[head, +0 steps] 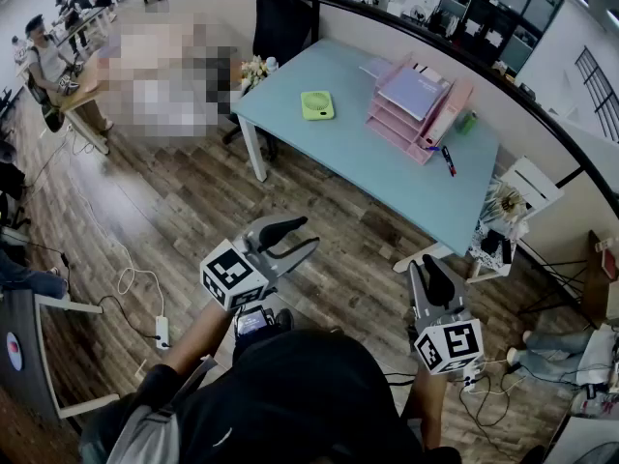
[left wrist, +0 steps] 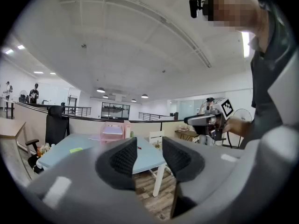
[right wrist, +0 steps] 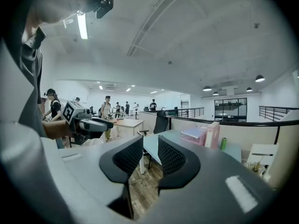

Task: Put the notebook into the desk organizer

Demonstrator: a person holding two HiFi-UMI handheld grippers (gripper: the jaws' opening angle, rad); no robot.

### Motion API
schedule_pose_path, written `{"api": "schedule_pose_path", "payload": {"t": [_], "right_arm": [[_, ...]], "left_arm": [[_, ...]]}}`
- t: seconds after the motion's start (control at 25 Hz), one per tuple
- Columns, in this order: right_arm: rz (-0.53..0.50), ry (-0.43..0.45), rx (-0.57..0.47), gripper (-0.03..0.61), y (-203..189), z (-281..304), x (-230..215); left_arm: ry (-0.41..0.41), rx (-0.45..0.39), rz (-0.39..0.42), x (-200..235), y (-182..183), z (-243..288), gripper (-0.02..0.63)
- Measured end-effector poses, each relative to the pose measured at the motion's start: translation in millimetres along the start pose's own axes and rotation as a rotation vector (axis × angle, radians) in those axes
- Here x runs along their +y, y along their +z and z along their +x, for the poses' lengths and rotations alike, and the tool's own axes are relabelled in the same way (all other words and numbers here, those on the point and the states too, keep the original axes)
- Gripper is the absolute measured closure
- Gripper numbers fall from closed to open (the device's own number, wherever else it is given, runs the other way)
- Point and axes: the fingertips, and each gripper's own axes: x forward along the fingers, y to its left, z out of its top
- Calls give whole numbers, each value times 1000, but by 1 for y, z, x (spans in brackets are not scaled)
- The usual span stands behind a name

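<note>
A lavender notebook (head: 413,91) lies flat in the top tray of the pink desk organizer (head: 392,126) at the far side of the light blue table (head: 368,167). I stand back on the wooden floor, well short of the table. My left gripper (head: 302,233) is held out at the table, jaws a little apart with nothing between them (left wrist: 149,155). My right gripper (head: 426,264) is beside it, jaws narrowly apart and also empty (right wrist: 150,155). From the grippers the organizer (left wrist: 112,132) (right wrist: 194,135) shows small and far off.
A green flat item (head: 317,105) lies left of the organizer, pens (head: 447,159) to its right, and a green bottle (head: 466,121) behind. A black chair (head: 279,17) stands at the table's far corner, a white chair (head: 517,191) at the right. Cables and a power strip (head: 162,332) lie on the floor.
</note>
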Motion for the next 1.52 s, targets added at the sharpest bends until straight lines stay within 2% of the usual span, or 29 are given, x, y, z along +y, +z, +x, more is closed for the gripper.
{"api": "schedule_pose_path", "payload": {"t": [0.48, 0.76, 1.16, 1.52], "right_arm": [[4, -10, 13, 497, -4, 2, -2], [59, -32, -14, 497, -3, 6, -3], [68, -93, 14, 497, -4, 24, 17], [54, -133, 26, 497, -2, 45, 41]], "left_arm": [[-15, 2, -19, 0, -6, 2, 437], [-46, -9, -43, 5, -9, 3, 437], [-87, 3, -48, 29, -21, -9, 437], [-127, -24, -56, 57, -26, -27, 437]]}}
